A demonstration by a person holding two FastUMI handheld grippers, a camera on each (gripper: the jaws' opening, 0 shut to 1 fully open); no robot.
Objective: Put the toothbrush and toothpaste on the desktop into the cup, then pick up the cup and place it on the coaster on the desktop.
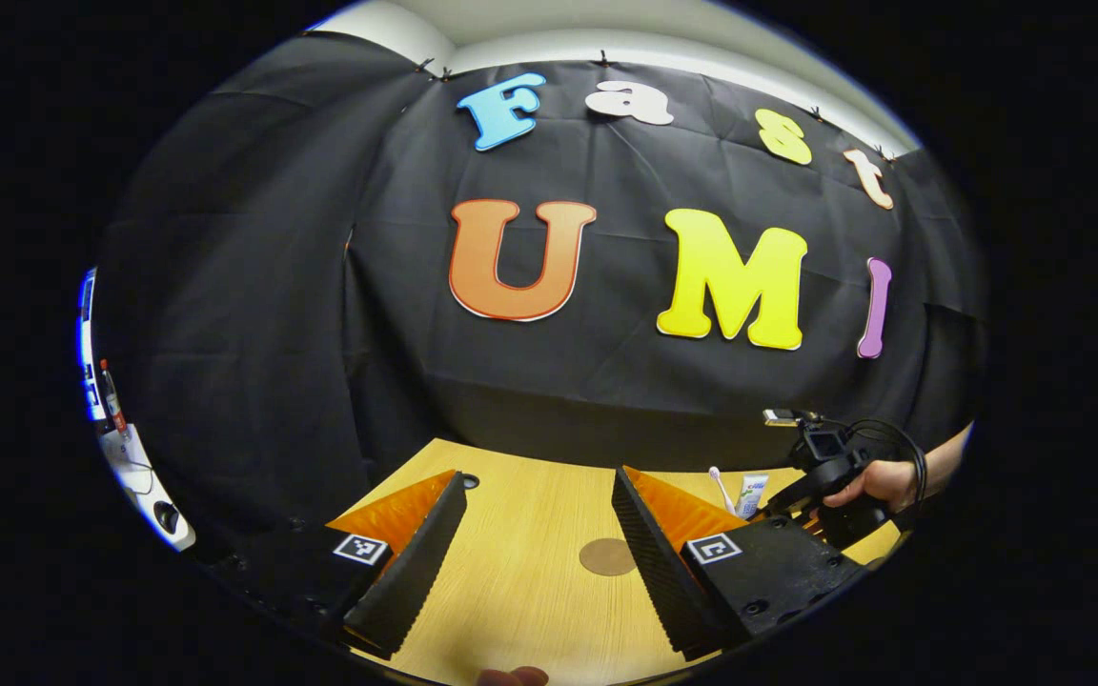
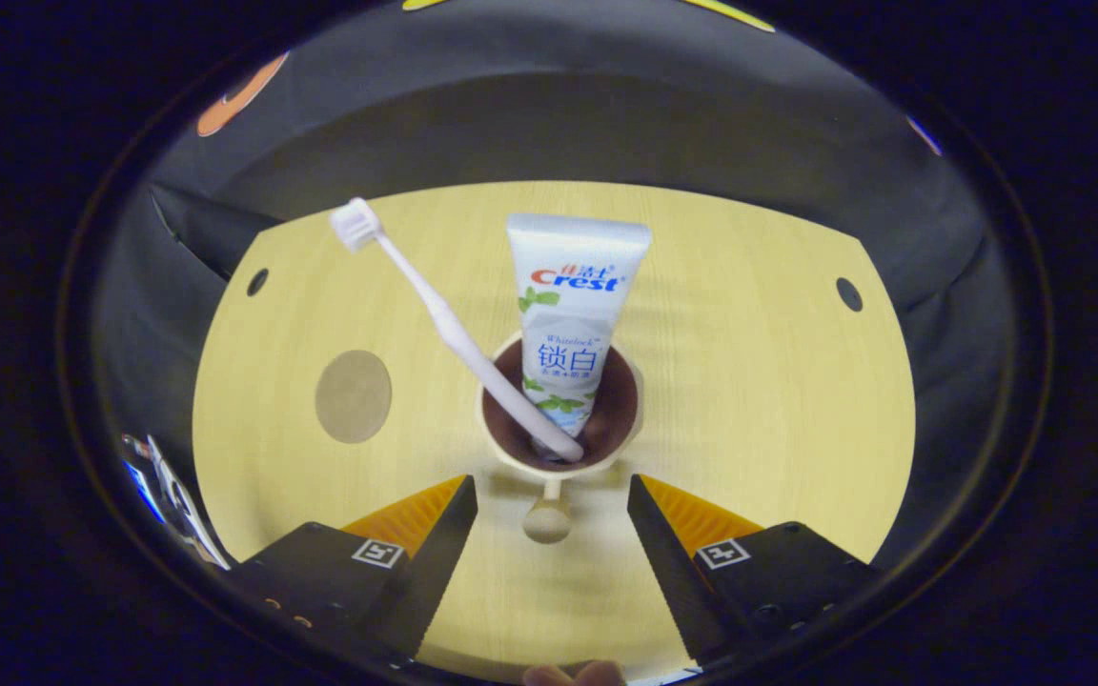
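Two grippers work over the pale wooden table (image 2: 759,400). In the right gripper view, the right gripper (image 2: 552,529) hangs with its jaws spread wide and holding nothing, looking down on the cup (image 2: 625,419), which stands on the table just ahead of the fingertips. The cup's small handle (image 2: 546,519) points back into the gap between the two fingers. Inside the cup the toothpaste (image 2: 573,314) stands upright and the toothbrush (image 2: 454,329) leans to the left, bristles up. The round coaster (image 2: 353,396) lies bare on the table, well apart to the cup's left. In the left gripper view, the left gripper (image 1: 539,529) is also wide open and empty, with the coaster (image 1: 606,556) between its fingers ahead.
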